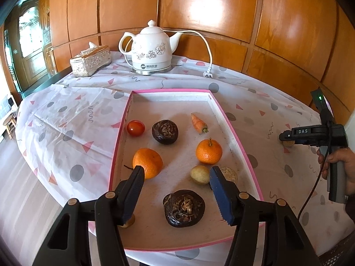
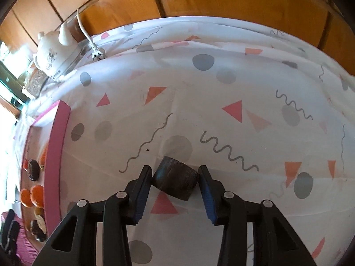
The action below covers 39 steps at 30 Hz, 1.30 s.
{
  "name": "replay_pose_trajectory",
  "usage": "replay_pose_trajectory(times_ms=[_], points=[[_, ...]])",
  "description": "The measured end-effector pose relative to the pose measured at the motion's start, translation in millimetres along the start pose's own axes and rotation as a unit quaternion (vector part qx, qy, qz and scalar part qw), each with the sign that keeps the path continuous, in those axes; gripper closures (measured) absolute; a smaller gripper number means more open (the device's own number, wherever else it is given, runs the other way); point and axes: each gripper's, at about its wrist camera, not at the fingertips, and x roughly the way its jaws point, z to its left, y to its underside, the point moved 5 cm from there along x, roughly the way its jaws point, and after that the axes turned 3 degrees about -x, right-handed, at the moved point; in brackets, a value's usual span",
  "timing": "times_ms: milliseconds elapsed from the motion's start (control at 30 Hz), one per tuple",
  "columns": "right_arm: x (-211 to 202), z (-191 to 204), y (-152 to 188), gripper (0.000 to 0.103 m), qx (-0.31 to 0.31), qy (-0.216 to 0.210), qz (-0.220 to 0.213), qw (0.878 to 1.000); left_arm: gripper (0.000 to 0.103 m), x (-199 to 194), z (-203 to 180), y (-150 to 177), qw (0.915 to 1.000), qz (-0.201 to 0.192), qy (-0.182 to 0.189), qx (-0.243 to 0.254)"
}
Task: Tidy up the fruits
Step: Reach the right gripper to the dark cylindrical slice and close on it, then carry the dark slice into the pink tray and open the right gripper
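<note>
Most produce already lies in the pink-rimmed tray (image 1: 235, 130), under the wide-open, empty left gripper (image 1: 176, 171), while one dark water chestnut (image 2: 175, 180) remains on the tablecloth (image 2: 244, 84), bracketed by the right gripper (image 2: 175, 170), jaws apart, apparently not yet clamped.

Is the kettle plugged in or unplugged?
Unplugged. The kettle stands on its base, but its cord's plug lies loose on the tablecloth, prongs bare in the right wrist view.
</note>
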Motion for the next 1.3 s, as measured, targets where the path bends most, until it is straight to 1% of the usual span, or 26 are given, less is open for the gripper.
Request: replay_pose_trajectory(times_ms=[167, 300, 367, 467, 633, 700, 833, 1033, 1133, 1300], points=[[0, 5, 1, 0.060, -0.021, 0.020, -0.005, 1.000, 0.041, -5, 4, -2, 1.0000, -0.004, -0.002, -0.009], [-2, 11, 4, 0.060, -0.033, 0.010, -0.007, 0.999, 0.041, -8, 8, -2, 0.9998, -0.007, -0.003, -0.016], [-4, 17, 6, 0.060, -0.042, 0.012, -0.011, 0.999, 0.041, -10, 9, -3, 0.9998, -0.010, -0.004, -0.017], [-9, 27, 8, 0.060, -0.056, 0.003, -0.016, 0.998, 0.041, -13, 11, -3, 0.9997, -0.013, -0.004, -0.021], [-16, 53, 12, 0.060, -0.081, -0.032, -0.020, 0.996, 0.040, -15, 16, -4, 0.9995, -0.015, -0.005, -0.029], [-20, 66, 14, 0.060, -0.092, -0.047, -0.022, 0.994, 0.040, -17, 18, -4, 0.9993, -0.016, -0.005, -0.032], [-31, 100, 18, 0.060, -0.120, -0.091, -0.027, 0.988, 0.038, -19, 26, -4, 0.9989, -0.018, -0.010, -0.043], [-45, 168, 28, 0.060, -0.179, -0.156, -0.029, 0.971, 0.038, -23, 51, -11, 0.9966, -0.030, -0.029, -0.071], [-47, 200, 32, 0.060, -0.201, -0.174, -0.027, 0.964, 0.038, -25, 66, -14, 0.9949, -0.035, -0.042, -0.085], [-34, 244, 38, 0.060, -0.231, -0.185, -0.015, 0.955, 0.035, -28, 83, -12, 0.9924, -0.038, -0.057, -0.103]])
